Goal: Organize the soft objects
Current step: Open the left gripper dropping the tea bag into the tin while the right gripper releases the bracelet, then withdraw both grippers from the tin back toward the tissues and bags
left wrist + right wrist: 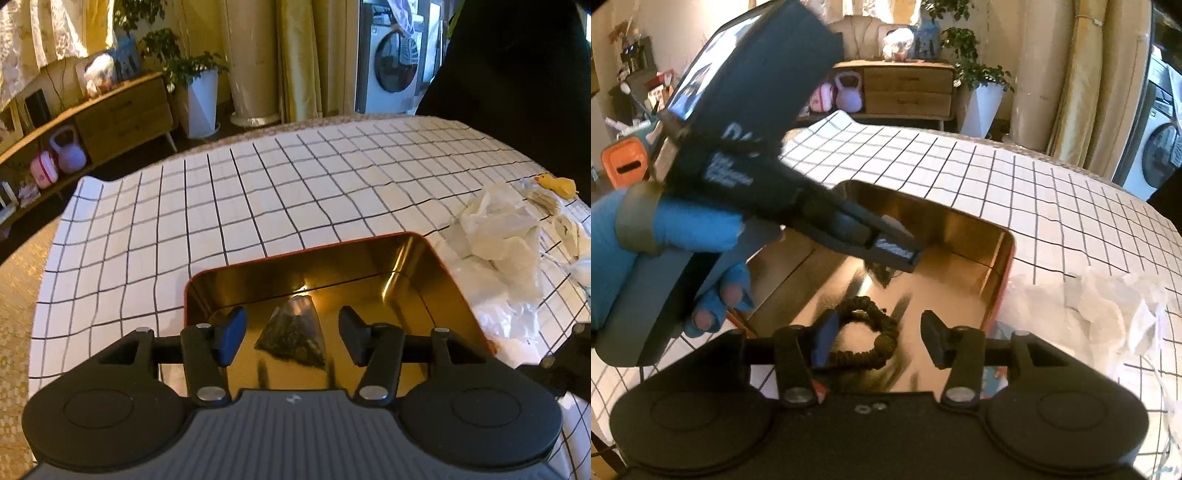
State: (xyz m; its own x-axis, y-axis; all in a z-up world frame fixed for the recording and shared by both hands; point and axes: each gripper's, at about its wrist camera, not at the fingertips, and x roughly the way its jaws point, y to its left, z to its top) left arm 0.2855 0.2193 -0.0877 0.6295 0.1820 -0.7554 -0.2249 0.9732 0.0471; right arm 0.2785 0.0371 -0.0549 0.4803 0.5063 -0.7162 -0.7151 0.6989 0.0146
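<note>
A gold-lined metal tin with a red rim (436,269) stands open on the checked tablecloth. A dark pyramid tea bag (293,334) lies on its floor, between the spread fingers of my open left gripper (291,338), which hangs just above it. In the right wrist view the same tin (1001,243) holds a dark hair scrunchie (875,334). My right gripper (879,338) is open over the scrunchie, with nothing between its fingers. The left gripper (897,245) reaches into the tin from the left, held by a blue-gloved hand (676,229).
Crumpled white plastic bags (498,229) lie right of the tin, also in the right wrist view (1108,306). A small yellow duck toy (557,184) sits at the far right. The checked cloth (258,184) covers the table. A wooden sideboard, plants and a washing machine stand beyond.
</note>
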